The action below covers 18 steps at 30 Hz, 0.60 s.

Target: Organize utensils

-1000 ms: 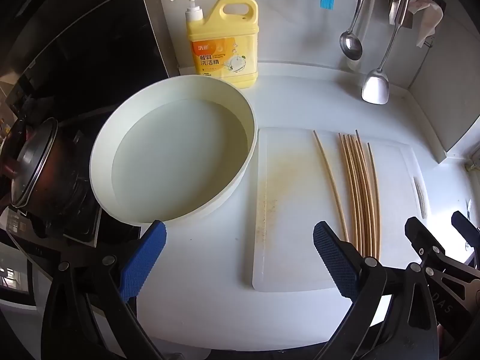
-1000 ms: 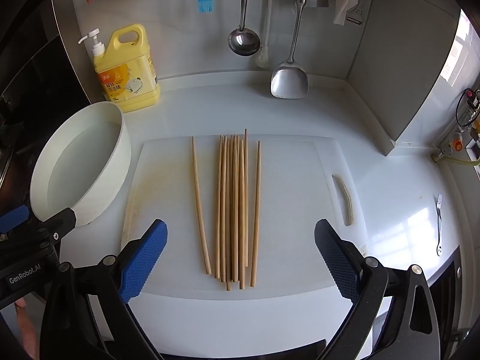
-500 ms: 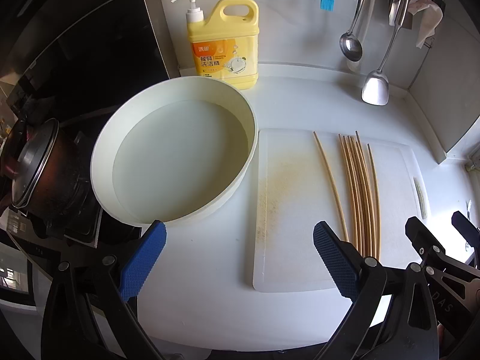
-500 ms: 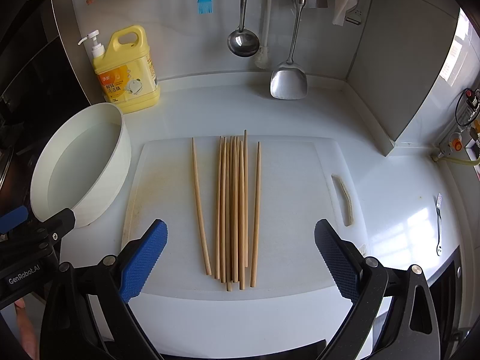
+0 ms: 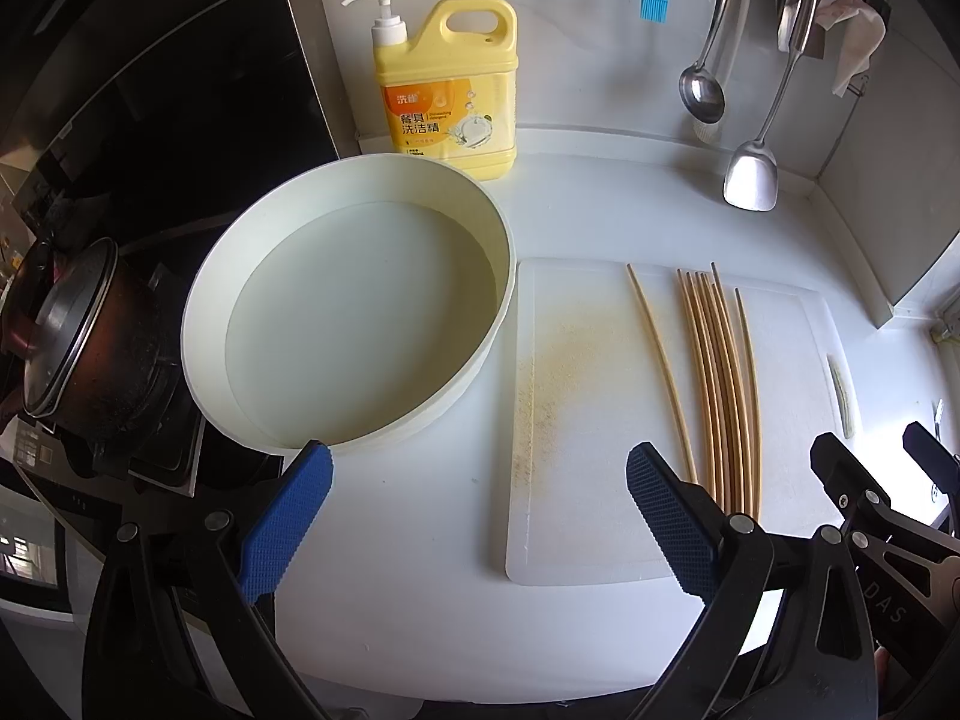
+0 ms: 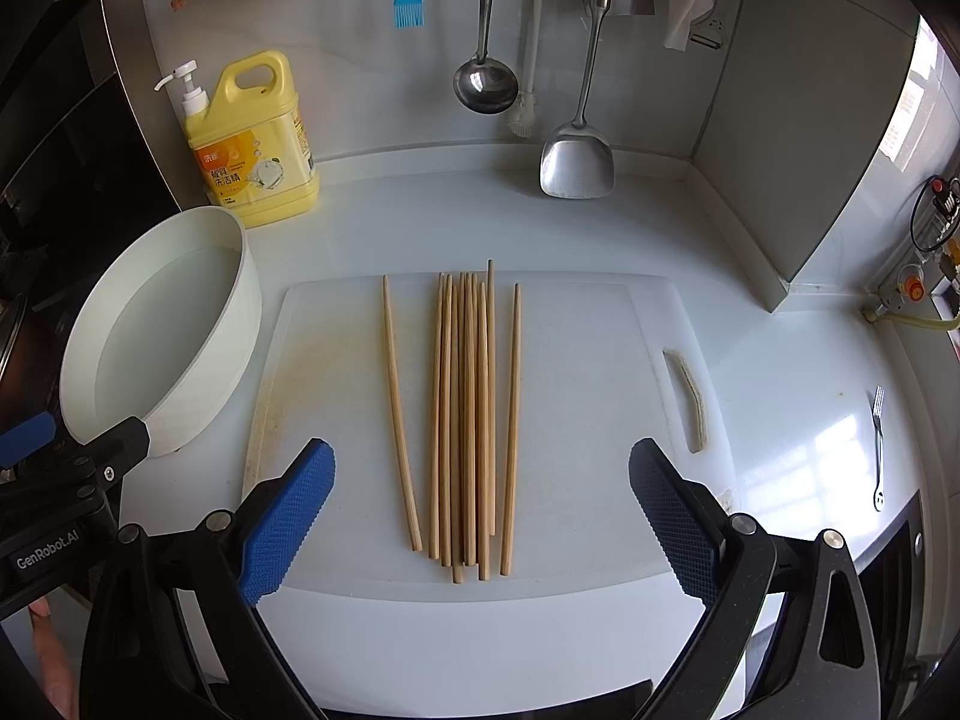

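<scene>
Several wooden chopsticks (image 6: pixel 465 420) lie side by side on a white cutting board (image 6: pixel 588 420); one chopstick (image 6: pixel 399 414) lies apart to the left. They also show in the left wrist view (image 5: pixel 717 384). My right gripper (image 6: pixel 480 516) is open and empty, just in front of the chopsticks' near ends. My left gripper (image 5: pixel 477 516) is open and empty, over the counter between a white round basin (image 5: pixel 354 306) and the board (image 5: pixel 576 420).
A yellow detergent bottle (image 6: pixel 252 144) stands at the back wall. A ladle (image 6: pixel 483 84), a spatula (image 6: pixel 576 162) and a blue brush (image 6: pixel 408 9) hang there. A small fork (image 6: pixel 878 444) lies at the right. A dark pot (image 5: pixel 66 348) sits on the stove at left.
</scene>
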Each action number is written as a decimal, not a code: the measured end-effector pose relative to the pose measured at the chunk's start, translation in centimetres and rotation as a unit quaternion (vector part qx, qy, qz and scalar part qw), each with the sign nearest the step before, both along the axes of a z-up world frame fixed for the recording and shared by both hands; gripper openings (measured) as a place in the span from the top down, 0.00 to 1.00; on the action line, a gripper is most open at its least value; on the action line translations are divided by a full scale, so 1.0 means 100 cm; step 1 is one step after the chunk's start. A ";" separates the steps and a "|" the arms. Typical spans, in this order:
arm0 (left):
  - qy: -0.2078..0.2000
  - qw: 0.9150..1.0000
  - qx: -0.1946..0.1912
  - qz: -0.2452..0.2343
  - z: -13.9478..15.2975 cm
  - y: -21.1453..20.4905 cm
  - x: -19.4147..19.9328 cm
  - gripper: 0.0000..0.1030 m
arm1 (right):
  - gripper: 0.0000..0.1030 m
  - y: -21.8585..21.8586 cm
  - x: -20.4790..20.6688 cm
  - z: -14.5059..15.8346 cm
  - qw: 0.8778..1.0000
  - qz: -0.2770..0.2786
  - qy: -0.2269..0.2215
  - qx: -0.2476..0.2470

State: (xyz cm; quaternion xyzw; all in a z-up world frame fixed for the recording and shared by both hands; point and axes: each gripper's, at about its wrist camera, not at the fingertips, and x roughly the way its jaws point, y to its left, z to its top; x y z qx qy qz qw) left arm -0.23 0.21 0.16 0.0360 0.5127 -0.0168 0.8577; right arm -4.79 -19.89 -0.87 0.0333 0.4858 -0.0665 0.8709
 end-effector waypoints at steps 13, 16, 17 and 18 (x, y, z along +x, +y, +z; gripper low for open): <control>0.000 1.000 0.000 -0.001 0.002 0.000 0.001 0.06 | 0.09 0.000 0.003 0.001 1.000 0.000 0.001 0.001; 0.000 1.000 0.000 0.000 0.003 0.001 0.002 0.06 | 0.09 -0.001 0.003 0.000 1.000 0.000 0.000 0.000; 0.000 1.000 0.000 0.000 0.003 0.001 0.002 0.06 | 0.09 -0.001 0.003 0.000 1.000 0.000 0.001 0.001; -0.001 1.000 0.000 0.000 0.002 0.000 0.001 0.06 | 0.09 -0.001 0.003 0.000 1.000 0.000 0.001 0.001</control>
